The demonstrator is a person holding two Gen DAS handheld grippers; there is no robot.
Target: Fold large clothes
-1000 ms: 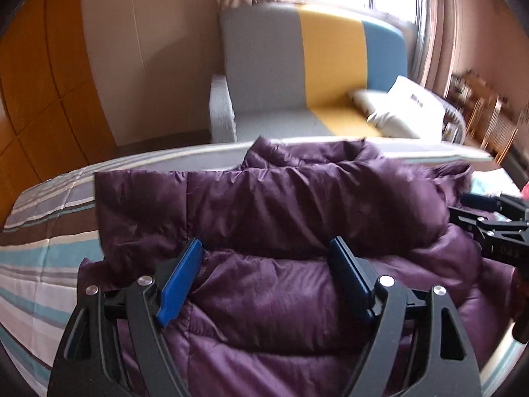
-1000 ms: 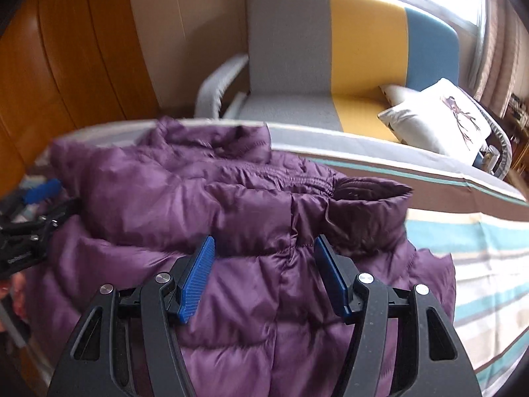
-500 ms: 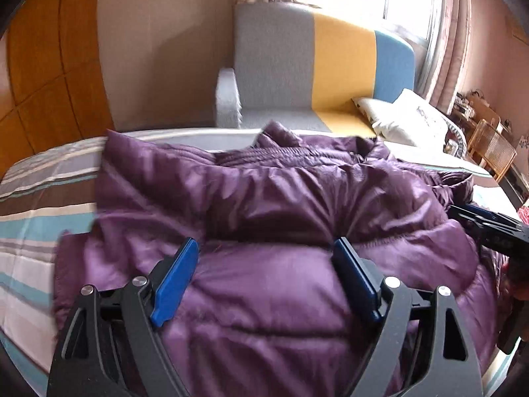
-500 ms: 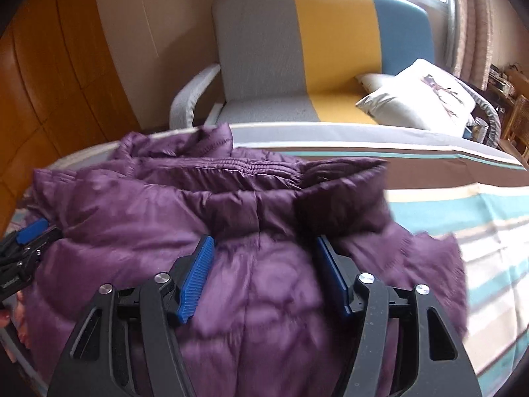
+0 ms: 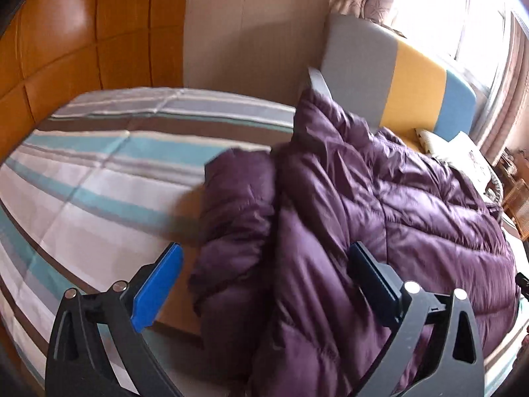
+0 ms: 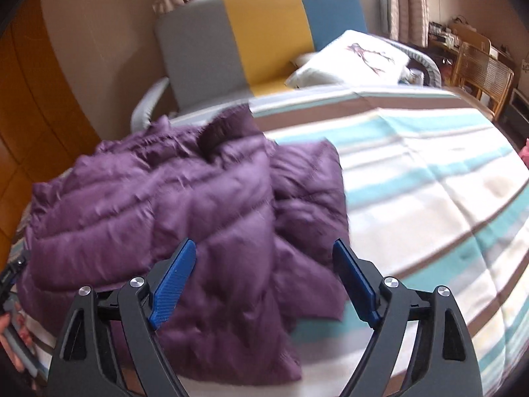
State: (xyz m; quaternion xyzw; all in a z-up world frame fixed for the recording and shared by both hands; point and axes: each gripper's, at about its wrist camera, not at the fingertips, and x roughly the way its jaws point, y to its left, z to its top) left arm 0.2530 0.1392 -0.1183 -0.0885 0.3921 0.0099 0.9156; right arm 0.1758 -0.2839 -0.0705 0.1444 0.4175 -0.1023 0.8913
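- The purple down jacket (image 5: pixel 380 205) lies bunched on the striped bed (image 5: pixel 99 172), its body doubled over itself and one sleeve (image 5: pixel 238 205) spilling out at the left edge of the heap.
- The left hand-held gripper (image 5: pixel 264 284) has just been opening and now stands wide; the sleeve and the edge of the jacket lie in the gap between the blue pads, but neither pad presses on the cloth.
- The right hand-held gripper (image 6: pixel 264 281) has likewise just been opening; its jaws straddle the jacket's right side (image 6: pixel 297 198) without pinching it.
- The step in hand looks like a release after a fold, with a re-grip for the sleeves to follow (the bundle is far from flat).
- To do it well: lift both grippers clear before shifting sideways, so the slippery shell is not dragged out of its fold.
- Pick the loose sleeve near its cuff and lay it across the body rather than pushing it.
- Down filling springs back, so press each crease flat before letting go.
- A sofa (image 6: pixel 264 33) stands beyond the bed, out of the way.
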